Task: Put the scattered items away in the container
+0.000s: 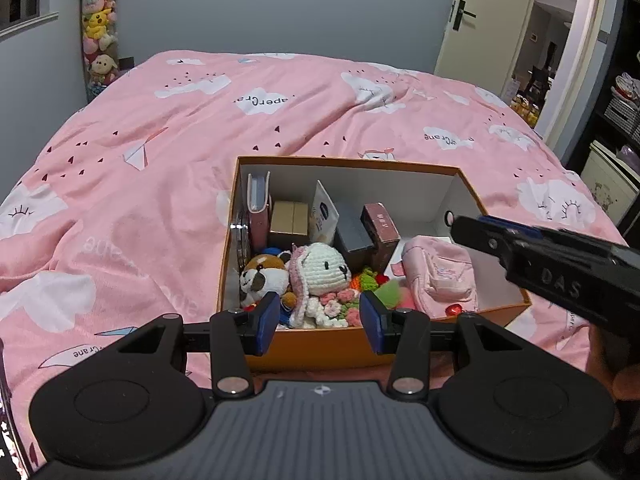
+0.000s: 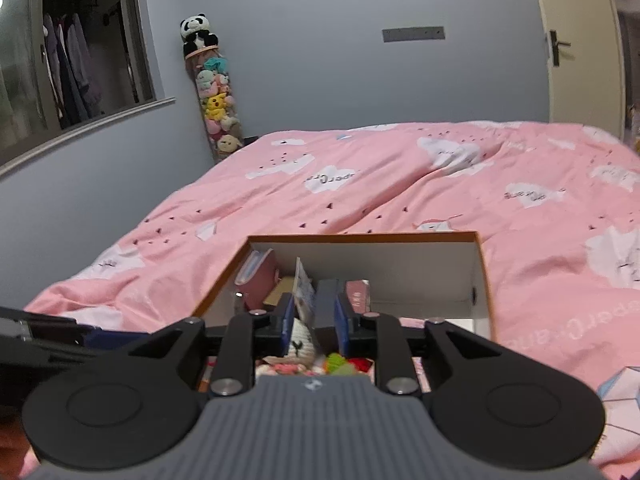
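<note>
Two grippers, left and right, parted and empty, over box near rim. Bare floor only right of pouch, seen in left view alone.

We see the box on the bed, near its front edge. In it, along the back, stand a wallet at the left, then small cartons and a packet. Before them lie a plush dog at the left, a knitted bunny beside it, and a pouch at the right. Behind the bed, in the left corner, a tube of plush toys stands against the wall; a door is at the right.
</note>
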`<state>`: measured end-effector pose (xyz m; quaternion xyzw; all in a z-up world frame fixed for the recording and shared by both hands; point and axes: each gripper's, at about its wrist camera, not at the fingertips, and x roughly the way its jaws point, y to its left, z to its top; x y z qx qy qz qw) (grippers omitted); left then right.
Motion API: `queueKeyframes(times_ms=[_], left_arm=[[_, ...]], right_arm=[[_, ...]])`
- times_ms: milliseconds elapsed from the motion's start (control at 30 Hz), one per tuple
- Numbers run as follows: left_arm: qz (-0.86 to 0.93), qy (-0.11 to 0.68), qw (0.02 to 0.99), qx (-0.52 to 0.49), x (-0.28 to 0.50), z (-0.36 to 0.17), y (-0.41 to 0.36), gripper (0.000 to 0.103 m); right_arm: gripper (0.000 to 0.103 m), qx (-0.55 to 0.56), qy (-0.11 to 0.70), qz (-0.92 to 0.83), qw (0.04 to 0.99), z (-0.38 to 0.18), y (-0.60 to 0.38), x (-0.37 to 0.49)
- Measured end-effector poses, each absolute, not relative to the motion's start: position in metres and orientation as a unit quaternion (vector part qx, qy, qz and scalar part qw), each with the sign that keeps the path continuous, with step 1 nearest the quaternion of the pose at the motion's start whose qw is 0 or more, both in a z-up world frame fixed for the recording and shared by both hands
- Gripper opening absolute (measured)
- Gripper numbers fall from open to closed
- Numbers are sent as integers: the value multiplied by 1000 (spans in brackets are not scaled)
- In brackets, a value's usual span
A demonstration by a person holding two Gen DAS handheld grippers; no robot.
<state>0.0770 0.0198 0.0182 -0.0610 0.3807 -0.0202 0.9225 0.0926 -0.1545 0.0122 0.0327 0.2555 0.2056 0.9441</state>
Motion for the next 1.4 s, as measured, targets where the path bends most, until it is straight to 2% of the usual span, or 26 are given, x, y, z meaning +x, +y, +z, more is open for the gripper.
queueKeyframes(times_ms=[200,233,400,700,1200,1400], left_arm=[[-15,360,931,-60,82,6,20,56],[-14,358,932,-58,84,4,19,56],[-8,360,932,-51,93,-10,17,58],[-3,356,934,-26,104,-30,9,58],[7,366,930,-8,114,-51,3,58],[18,367,930,-10,115,-53,4,65]], right_arm=[[34,27,269,172,947,-4,-157,92],[40,27,271,168,948,-6,-157,93],[48,24,294,155,943,-19,-157,99],[53,24,325,142,935,-38,-158,106],[53,23,327,139,934,-47,-156,105],[53,20,328,140,934,-50,-154,103]])
